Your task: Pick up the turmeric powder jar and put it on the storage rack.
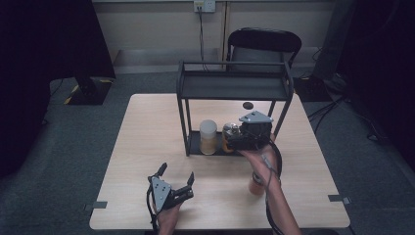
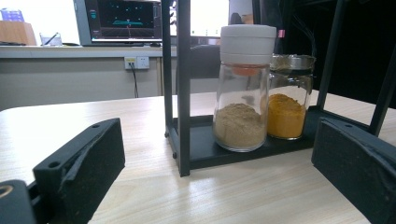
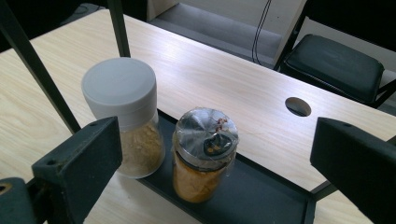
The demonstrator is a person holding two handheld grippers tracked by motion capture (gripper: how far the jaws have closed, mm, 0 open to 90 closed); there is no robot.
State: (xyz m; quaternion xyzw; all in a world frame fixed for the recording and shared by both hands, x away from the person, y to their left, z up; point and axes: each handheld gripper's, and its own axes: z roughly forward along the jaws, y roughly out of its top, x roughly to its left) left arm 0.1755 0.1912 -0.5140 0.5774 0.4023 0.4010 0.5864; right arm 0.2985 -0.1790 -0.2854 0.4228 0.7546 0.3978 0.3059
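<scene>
Between the right gripper's [image 3: 210, 154] wide-apart jaws stands the steel-lidded jar of yellow powder [image 3: 203, 156], untouched, on the black rack's bottom shelf [image 3: 261, 196]. Beside it, the white-capped jar [image 3: 123, 116] seemingly bears no label. Nearer the person, the left gripper [image 1: 176, 182] rests spread open.

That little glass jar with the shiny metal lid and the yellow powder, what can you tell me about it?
The clear glass jar with the silvery metal lid stands upright on the bottom tray of the black metal rack, close beside the white-capped glass jar of tan powder. Orange-yellow powder fills roughly its lower half. The lid has a small dark opening with yellow showing through, and a few reddish specks on top. The right gripper sits open on either side of it, the jaws not touching the glass.
</scene>
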